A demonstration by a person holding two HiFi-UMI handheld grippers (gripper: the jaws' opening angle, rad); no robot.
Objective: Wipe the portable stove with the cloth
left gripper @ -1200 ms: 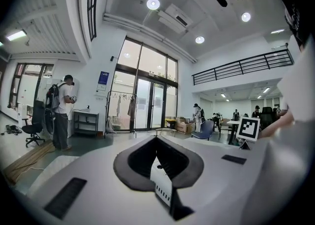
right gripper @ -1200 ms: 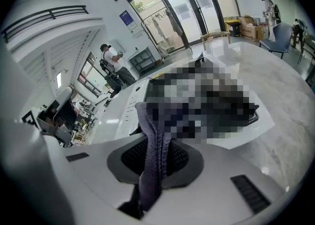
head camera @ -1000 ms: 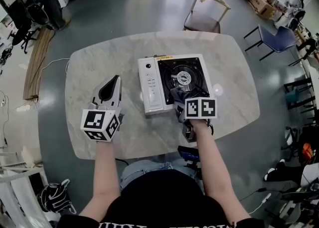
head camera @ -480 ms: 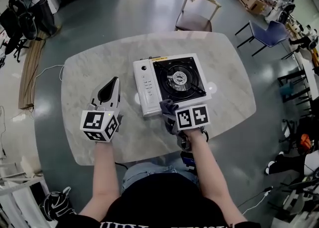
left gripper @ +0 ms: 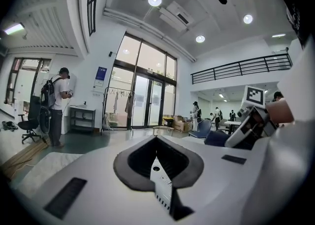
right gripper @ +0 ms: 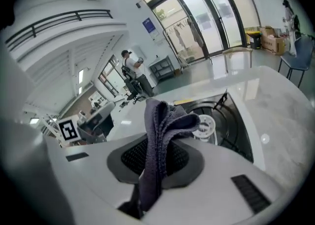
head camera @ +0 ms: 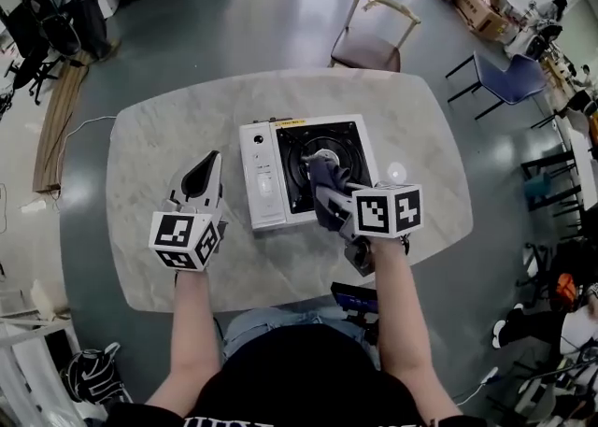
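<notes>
**A:** Left side first. Where's the left gripper [head camera: 207,165] relative to the portable stove [head camera: 260,182]?

**B:** Left of the stove, clear of it, low over the table [head camera: 149,135]. Jaws are pressed together with nothing between them, tip pointing away from the person. It's idle, and it isn't bracing the stove.

**A:** Stove orientation?

**B:** Long axis runs left-right across the table. The control panel [head camera: 258,168] is at the stove's left end and the burner [head camera: 322,148] is in the dark well to the right.

**A:** Cloth?

**B:** The cloth [head camera: 322,177] is pinched in the right gripper [head camera: 329,199], jaws clamped on a fold. The loose end bunches up ahead of the jaws, over the well's near side and just short of the burner. In the right gripper view the cloth [right gripper: 160,130] stands between the jaws with the burner [right gripper: 204,124] right behind it.

**A:** So the right hand is the working one.

**B:** Yes, it's nearer and already over the stove. My read is that the unwiped reach lies left of the cloth along the long axis, towards the control panel. I can't tell whether the cloth is touching the metal.
</notes>
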